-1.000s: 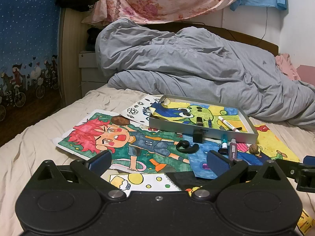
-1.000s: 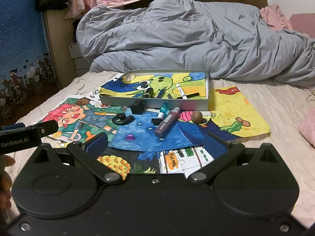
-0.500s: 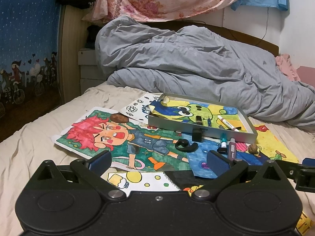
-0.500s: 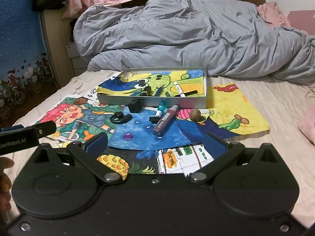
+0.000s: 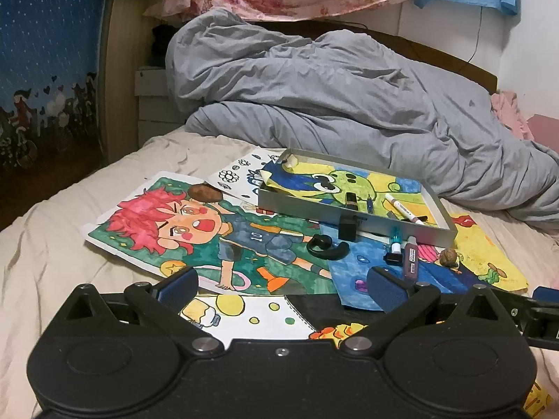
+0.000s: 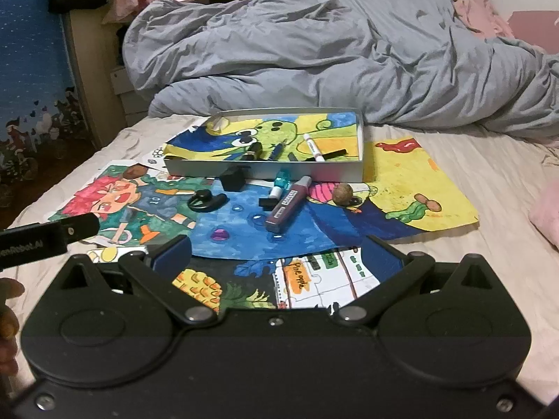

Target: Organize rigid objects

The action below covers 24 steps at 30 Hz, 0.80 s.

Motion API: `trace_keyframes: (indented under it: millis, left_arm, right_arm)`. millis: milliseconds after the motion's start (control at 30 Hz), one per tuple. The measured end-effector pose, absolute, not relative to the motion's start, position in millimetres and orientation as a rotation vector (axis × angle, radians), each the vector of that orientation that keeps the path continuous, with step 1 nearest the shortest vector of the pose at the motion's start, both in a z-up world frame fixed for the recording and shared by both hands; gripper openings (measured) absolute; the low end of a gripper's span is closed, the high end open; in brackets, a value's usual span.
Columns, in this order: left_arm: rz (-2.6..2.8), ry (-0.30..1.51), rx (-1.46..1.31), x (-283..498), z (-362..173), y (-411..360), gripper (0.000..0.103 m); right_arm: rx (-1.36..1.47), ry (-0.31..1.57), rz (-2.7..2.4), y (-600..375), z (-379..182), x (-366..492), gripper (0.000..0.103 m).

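Note:
A grey metal tray (image 6: 265,171) (image 5: 401,227) lies on coloured drawings on the bed, holding a white marker (image 6: 313,146), a lipstick and pens. In front of it lie a black cube (image 6: 233,178), a black earhook (image 6: 204,200), a teal-capped tube (image 6: 279,185), a purple marker (image 6: 288,204) (image 5: 410,256) and a walnut (image 6: 341,193) (image 5: 448,256). A brown nut (image 5: 204,192) rests on the red-haired drawing. My left gripper (image 5: 279,282) and right gripper (image 6: 276,255) both hover open and empty, short of these items.
A rumpled grey duvet (image 5: 332,104) fills the bed behind the tray. Pink cloth (image 6: 545,206) lies at the right edge. A wooden headboard and a blue wall hanging (image 5: 45,70) stand left. A hand (image 6: 8,314) holds the left gripper's handle.
Both grippers have drawn slightly back and up from the objects, which now sit a little lower and smaller in view. Nothing on the bed has moved.

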<state>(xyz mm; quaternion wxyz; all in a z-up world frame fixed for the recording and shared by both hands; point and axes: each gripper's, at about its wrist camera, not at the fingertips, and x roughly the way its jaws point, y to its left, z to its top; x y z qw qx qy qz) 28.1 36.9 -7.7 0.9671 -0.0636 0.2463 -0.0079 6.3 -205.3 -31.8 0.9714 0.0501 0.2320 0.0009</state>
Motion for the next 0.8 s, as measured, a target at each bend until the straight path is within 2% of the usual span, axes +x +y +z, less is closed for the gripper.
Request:
trace_keyframes:
  millis: [333,800]
  left_arm:
    - [-0.051,0.500,-0.096,54,-2,34,0.102]
    - [-0.100,0.561,-0.099,117,-23,30,0.102]
  right_arm:
    - [0.114,0.485,-0.024,-208,-35,29,0.103]
    - [0.070,0.550,-0.019,-212,-40,72,0.103]
